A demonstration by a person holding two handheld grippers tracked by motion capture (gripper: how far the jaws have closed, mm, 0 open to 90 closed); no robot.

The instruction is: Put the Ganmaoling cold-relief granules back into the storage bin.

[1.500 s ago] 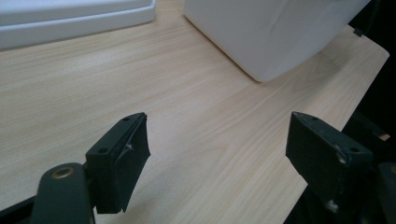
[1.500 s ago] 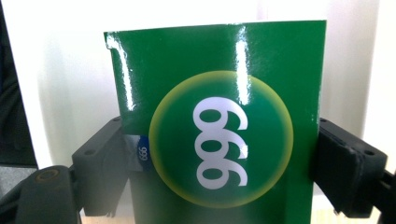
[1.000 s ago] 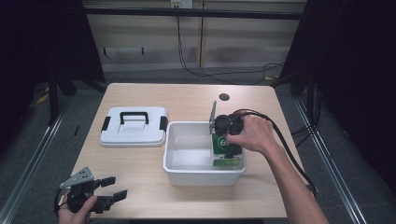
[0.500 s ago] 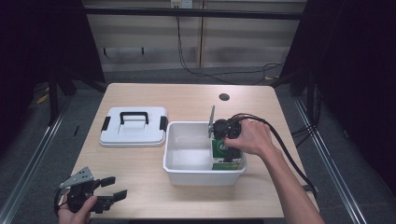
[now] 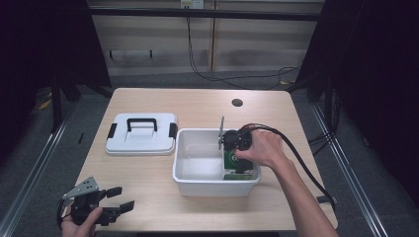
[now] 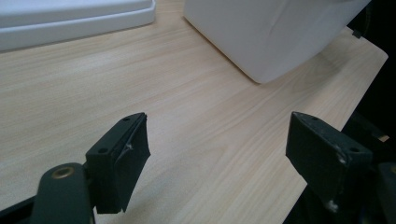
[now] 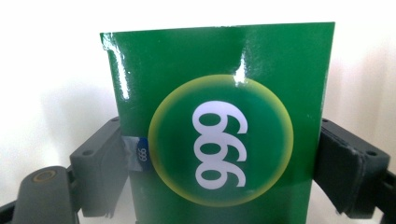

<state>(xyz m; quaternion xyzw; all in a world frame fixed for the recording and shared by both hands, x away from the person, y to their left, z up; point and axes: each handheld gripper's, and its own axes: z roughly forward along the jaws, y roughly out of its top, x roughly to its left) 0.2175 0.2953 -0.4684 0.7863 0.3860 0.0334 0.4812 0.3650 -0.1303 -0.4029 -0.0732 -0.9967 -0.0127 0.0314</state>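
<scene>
The right gripper (image 5: 232, 148) reaches down into the white bin (image 5: 197, 181), its jaws clamped on either side of a green box (image 7: 219, 130) at the bin's right end. The right gripper view gives the label up close: a yellow-ringed circle with "999" in white, turned on its side, and a small blue sticker (image 7: 141, 154) at the box's left edge whose print is too small to read. From the high view the box (image 5: 231, 159) is just a sliver of green under the person's right hand (image 5: 259, 148). Left of the bin lies a white lid (image 5: 141, 140) with a black handle, flat on the wooden table (image 5: 163, 207). Well apart from the bin, at the table's near-left corner, the left gripper (image 5: 117, 201) has jaws spread wide, gripping nothing; its own view shows bare woodgrain between them, with the bin's outer wall (image 6: 275, 32) beyond.
</scene>
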